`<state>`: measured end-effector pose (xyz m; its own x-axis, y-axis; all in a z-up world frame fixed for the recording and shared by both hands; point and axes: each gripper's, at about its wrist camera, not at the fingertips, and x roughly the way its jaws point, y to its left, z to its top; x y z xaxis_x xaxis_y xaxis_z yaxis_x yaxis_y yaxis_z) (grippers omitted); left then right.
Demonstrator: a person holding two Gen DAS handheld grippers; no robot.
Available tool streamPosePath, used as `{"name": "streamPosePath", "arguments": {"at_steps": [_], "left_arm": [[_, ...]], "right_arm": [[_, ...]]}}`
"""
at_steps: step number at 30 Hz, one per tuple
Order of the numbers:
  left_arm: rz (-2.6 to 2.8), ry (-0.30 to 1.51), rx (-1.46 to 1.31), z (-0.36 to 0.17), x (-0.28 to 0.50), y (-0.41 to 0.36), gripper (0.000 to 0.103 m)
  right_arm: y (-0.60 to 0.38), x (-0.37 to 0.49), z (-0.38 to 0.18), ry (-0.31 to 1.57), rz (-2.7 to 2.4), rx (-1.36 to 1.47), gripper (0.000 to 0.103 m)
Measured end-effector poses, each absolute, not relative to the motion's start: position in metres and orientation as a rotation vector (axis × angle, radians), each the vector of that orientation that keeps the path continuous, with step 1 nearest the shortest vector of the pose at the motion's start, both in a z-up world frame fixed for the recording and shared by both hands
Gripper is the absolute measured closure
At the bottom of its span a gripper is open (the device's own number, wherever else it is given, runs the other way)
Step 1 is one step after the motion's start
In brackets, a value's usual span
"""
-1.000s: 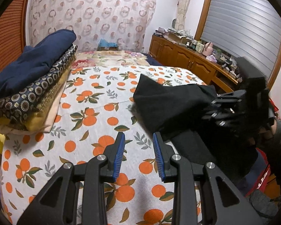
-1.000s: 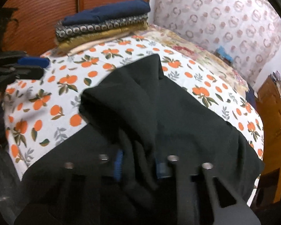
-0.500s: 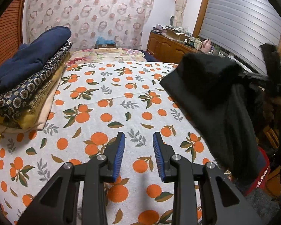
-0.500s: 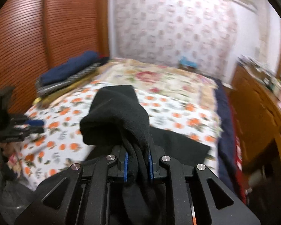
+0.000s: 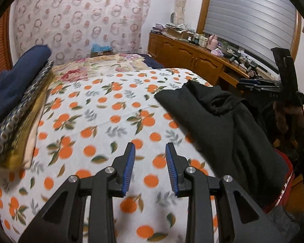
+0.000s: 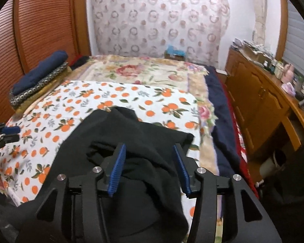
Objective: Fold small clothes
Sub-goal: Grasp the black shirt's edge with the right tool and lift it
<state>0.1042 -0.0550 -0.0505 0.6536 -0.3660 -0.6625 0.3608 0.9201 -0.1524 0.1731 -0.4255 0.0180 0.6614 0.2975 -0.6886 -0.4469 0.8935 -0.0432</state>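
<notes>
One black garment (image 6: 135, 141); three folded clothes (image 5: 16, 101) stacked.

Item: black garment (image 5: 223, 125)
Condition: crumpled, unfolded, bunched into ridges
Position: spread over the near right part of the orange-print bedspread (image 5: 103, 121), lower portion draped over the bed edge
Other clothes: folded stack (image 6: 38, 81), navy on top, at the bed's left side

Matt black knit garment (image 6: 135, 141) on a soft printed cotton-like bedspread (image 5: 103, 121); glossy varnished wooden cabinets (image 6: 259, 101); ribbed blue pads (image 5: 129, 168).
</notes>
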Motion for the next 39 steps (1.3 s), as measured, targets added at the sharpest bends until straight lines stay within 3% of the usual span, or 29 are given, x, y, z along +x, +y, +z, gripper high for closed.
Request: {"name": "streamPosePath", "arguments": {"at_steps": [13,15,17,18,24,27,28,31,32,33,39], "left_arm": [[-0.454,0.752,0.015,-0.041,0.124,-0.087,0.074],[-0.459,0.756,0.016,-0.041,0.128,-0.09,0.074],[-0.466,0.761,0.017,-0.042,0.131,-0.094,0.074],[-0.469,0.764,0.017,-0.042,0.134,-0.096,0.074],[-0.481,0.794,0.015,-0.049,0.16,-0.112,0.074],[-0.489,0.814,0.011,-0.052,0.175,-0.121,0.074],[-0.494,0.817,0.008,-0.052,0.179,-0.123,0.074],[-0.506,0.839,-0.001,-0.056,0.195,-0.131,0.073],[-0.504,0.85,0.002,-0.057,0.2,-0.133,0.067],[-0.503,0.863,0.002,-0.06,0.206,-0.136,0.061],[-0.481,0.913,0.024,-0.073,0.232,-0.15,0.059]], "right_arm": [[-0.345,0.19,-0.034,0.832,0.583,-0.414,0.053],[-0.344,0.195,-0.041,0.846,0.576,-0.449,0.062],[-0.349,0.197,-0.042,0.843,0.585,-0.456,0.09],[-0.353,0.198,-0.039,0.828,0.577,-0.461,0.095],[-0.407,0.22,-0.005,0.724,0.396,-0.349,0.096],[-0.438,0.24,-0.002,0.732,0.293,-0.303,0.092],[-0.446,0.245,-0.003,0.746,0.291,-0.278,0.082],[-0.462,0.252,-0.009,0.772,0.304,-0.243,0.066],[-0.464,0.253,-0.012,0.778,0.311,-0.235,0.058],[-0.467,0.255,-0.017,0.793,0.33,-0.219,0.056],[-0.472,0.256,-0.033,0.823,0.388,-0.161,0.051]]}}
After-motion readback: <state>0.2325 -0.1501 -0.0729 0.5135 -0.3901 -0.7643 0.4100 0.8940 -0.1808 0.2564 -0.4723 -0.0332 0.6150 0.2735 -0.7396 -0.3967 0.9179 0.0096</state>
